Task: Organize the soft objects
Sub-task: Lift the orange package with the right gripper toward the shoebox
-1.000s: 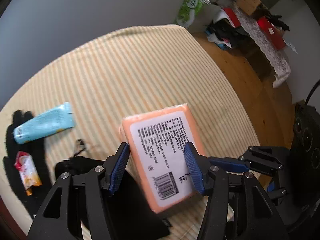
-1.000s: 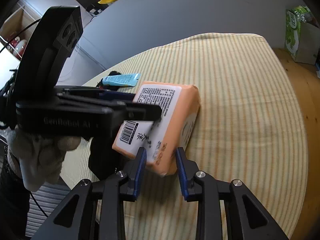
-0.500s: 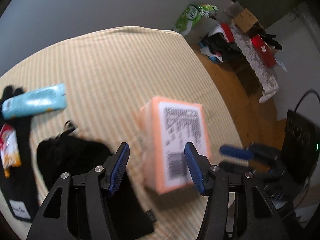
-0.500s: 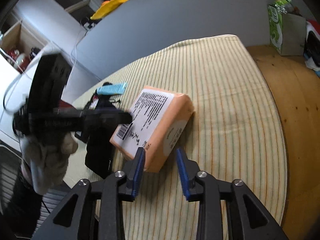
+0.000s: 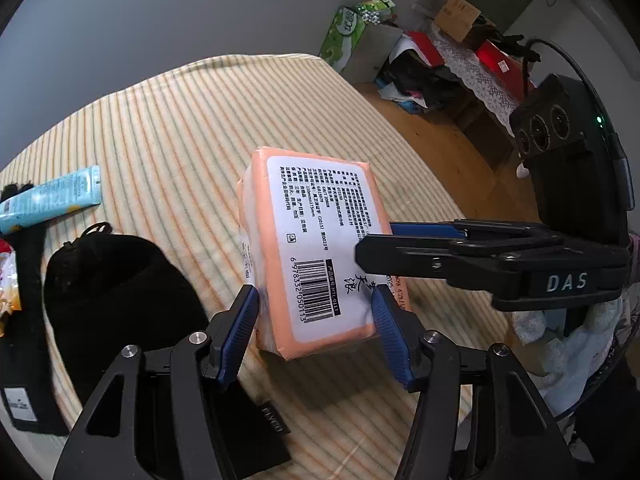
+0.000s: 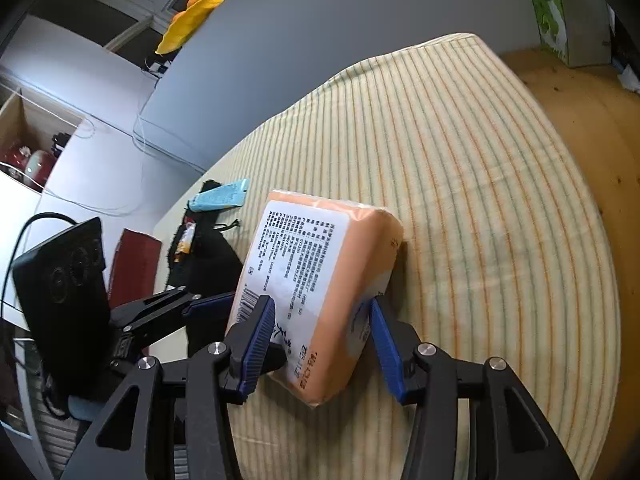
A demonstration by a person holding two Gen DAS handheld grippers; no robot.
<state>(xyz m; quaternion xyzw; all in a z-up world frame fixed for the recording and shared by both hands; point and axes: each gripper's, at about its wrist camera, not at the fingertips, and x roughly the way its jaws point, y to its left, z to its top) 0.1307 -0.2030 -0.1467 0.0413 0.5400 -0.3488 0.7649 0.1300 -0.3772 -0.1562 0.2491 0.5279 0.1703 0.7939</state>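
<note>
An orange soft tissue pack (image 5: 316, 248) with a white printed label is tilted on the striped cloth (image 5: 180, 128). My left gripper (image 5: 316, 336) is open, its blue pads on either side of the pack's near end. My right gripper (image 6: 324, 344) is shut on the same pack (image 6: 316, 280), one pad on the labelled face and one on the back. The right gripper's fingers (image 5: 424, 256) reach in from the right in the left wrist view.
A black pouch (image 5: 116, 292) lies left of the pack, with a light blue tube (image 5: 52, 200) and a small snack packet (image 6: 184, 242) beyond it. A green tissue box (image 5: 346, 34) and clutter stand on the wooden floor (image 6: 592, 128) past the table's far right edge.
The left gripper let go of the pack, swung away, then came back with its jaws either side of the near end. The right gripper kept its hold and tilted the pack more upright.
</note>
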